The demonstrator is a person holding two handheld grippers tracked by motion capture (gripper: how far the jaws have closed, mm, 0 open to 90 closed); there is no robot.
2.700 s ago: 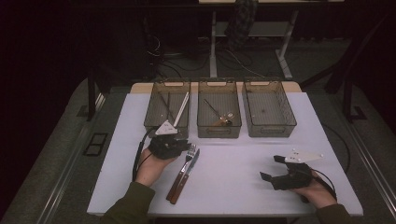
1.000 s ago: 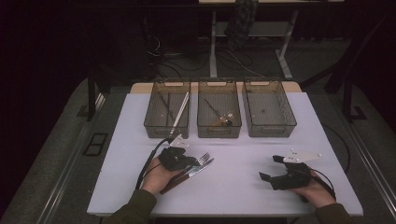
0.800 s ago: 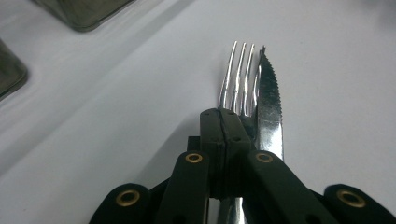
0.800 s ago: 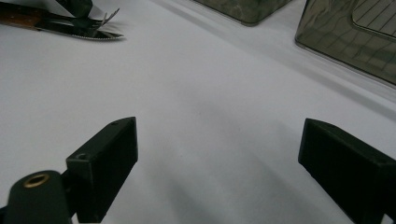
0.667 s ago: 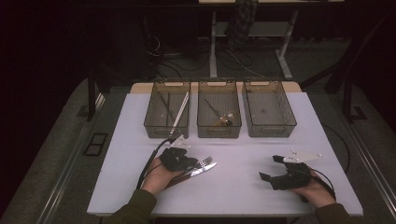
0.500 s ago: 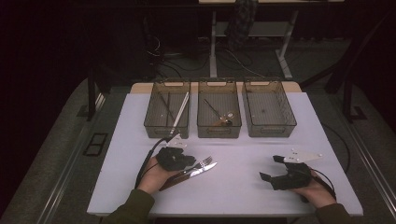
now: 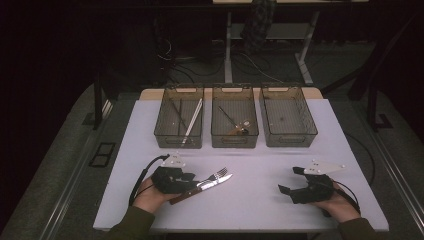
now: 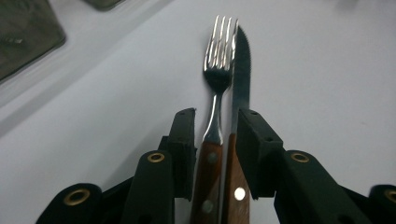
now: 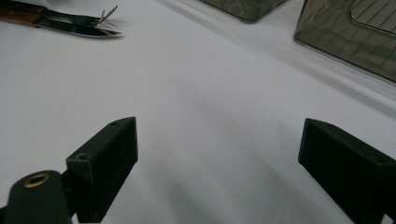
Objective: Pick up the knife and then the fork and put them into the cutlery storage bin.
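Observation:
A fork (image 8: 219, 56) and a serrated knife (image 8: 242, 74), both with wooden handles, lie side by side on the white table (image 7: 250, 200). My left gripper (image 8: 217, 116) has just been opening. The two handles sit between its jaws, and a thin gap shows beside the fork handle. In the high view the fork (image 7: 216, 175) and knife (image 7: 222, 179) point right from the left gripper (image 7: 192, 180). My right gripper (image 7: 287, 180) rests at the front right, open wide and holding nothing (image 9: 219, 144). The knife (image 9: 79, 29) lies far off in its view.
Three clear bins stand in a row at the back: the left one (image 7: 172, 135) holds long thin utensils, the middle one (image 7: 235, 140) holds a few utensils, and the right one (image 7: 300, 137) looks bare. The table's front edge is close under both hands.
The left hand has swung the fork and knife from pointing away to pointing right and shifted them rightward. Its jaws have spread slightly around the handles. The right hand has kept still.

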